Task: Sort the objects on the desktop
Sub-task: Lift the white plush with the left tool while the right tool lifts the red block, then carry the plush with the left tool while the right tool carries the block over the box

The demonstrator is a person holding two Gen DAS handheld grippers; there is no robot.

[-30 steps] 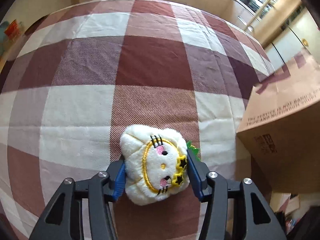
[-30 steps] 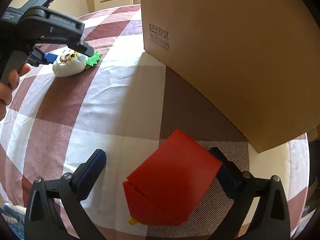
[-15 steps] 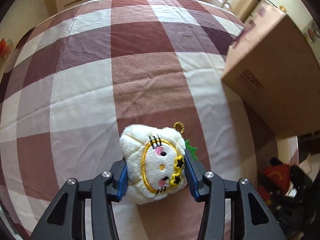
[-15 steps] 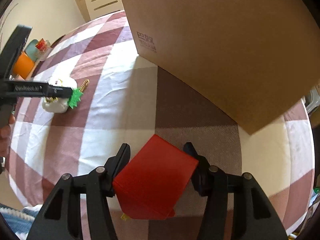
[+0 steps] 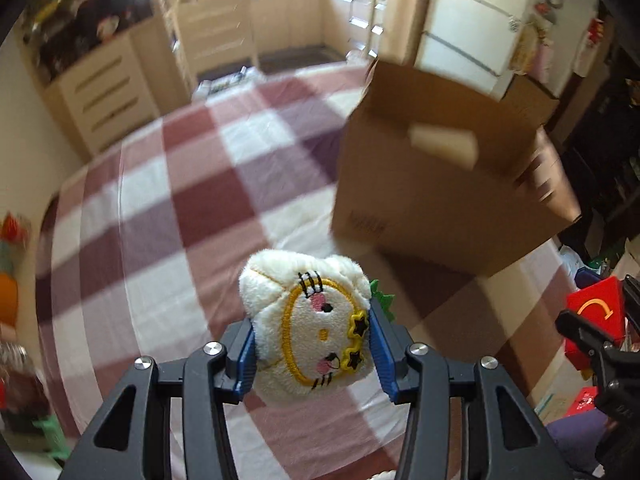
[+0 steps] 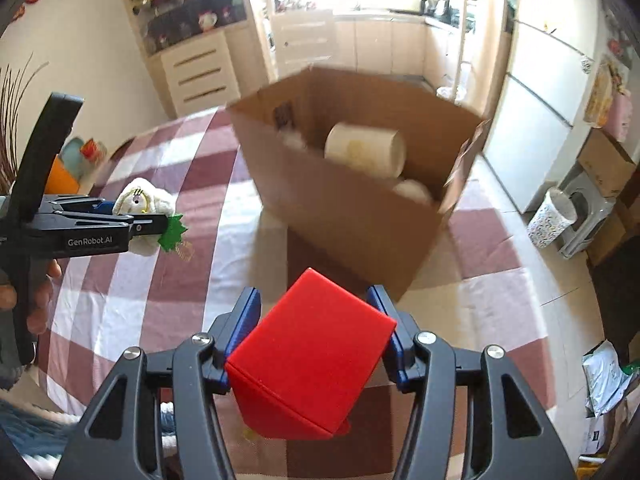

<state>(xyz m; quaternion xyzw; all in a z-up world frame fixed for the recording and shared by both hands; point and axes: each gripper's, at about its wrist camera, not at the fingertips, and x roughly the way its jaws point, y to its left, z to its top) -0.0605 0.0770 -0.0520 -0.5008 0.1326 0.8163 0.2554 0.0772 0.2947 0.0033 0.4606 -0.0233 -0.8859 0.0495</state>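
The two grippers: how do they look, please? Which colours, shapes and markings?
Both the left gripper and the right gripper have black angular plastic frames with triangular cut-outs, silver round screws and blue ribbed pads. The left gripper's side carries white lettering "GenRobot.AI".

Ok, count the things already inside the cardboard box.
3 visible in the cardboard box: a cream roll lying in the middle, a white rounded item by the right wall, and a blurred white thing at the left. More may lie hidden below the near wall.
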